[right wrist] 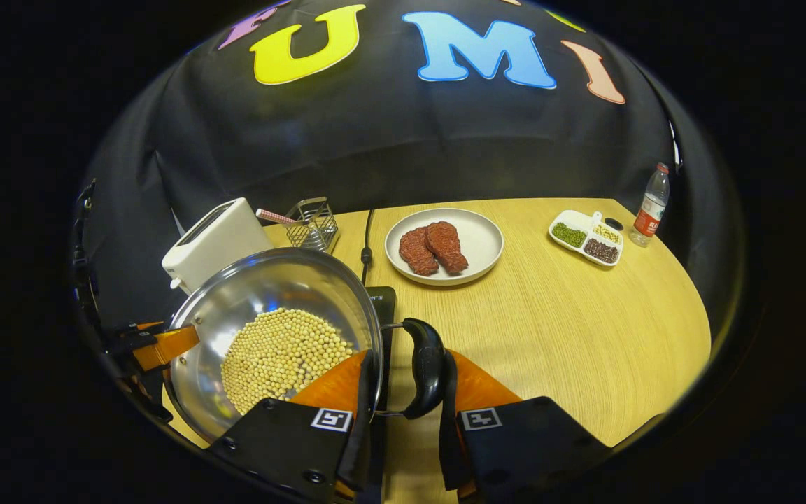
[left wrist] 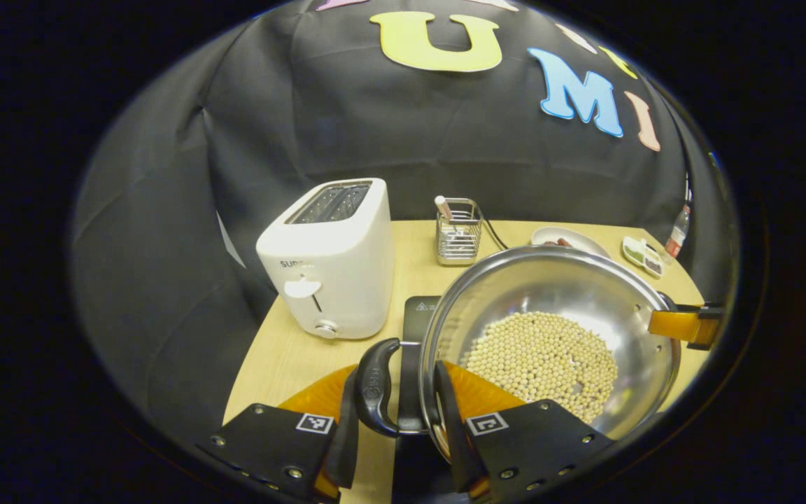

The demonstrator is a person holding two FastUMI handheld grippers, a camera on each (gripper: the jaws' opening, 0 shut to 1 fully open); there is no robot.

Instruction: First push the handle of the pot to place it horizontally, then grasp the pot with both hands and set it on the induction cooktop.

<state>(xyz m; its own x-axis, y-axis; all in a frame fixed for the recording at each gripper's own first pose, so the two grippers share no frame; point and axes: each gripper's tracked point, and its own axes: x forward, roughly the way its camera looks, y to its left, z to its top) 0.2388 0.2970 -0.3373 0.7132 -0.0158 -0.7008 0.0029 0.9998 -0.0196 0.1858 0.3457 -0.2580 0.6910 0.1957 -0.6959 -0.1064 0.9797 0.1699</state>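
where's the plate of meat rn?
In the right gripper view the plate sits on the table behind the pot, right of the wire rack, left of the divided dish.

Left gripper view: close above the round steel pot of pale beans (left wrist: 550, 336), at its left rim, facing the booth wall. Right gripper view: same closeness, at the pot's (right wrist: 273, 329) right rim. Shared: pot, white toaster (left wrist: 329, 259) behind it.

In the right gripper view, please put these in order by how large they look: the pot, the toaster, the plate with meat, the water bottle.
1. pot, though it is nearest the camera
2. plate
3. toaster, close to the plate and partly hidden by the pot, so unsure
4. water bottle
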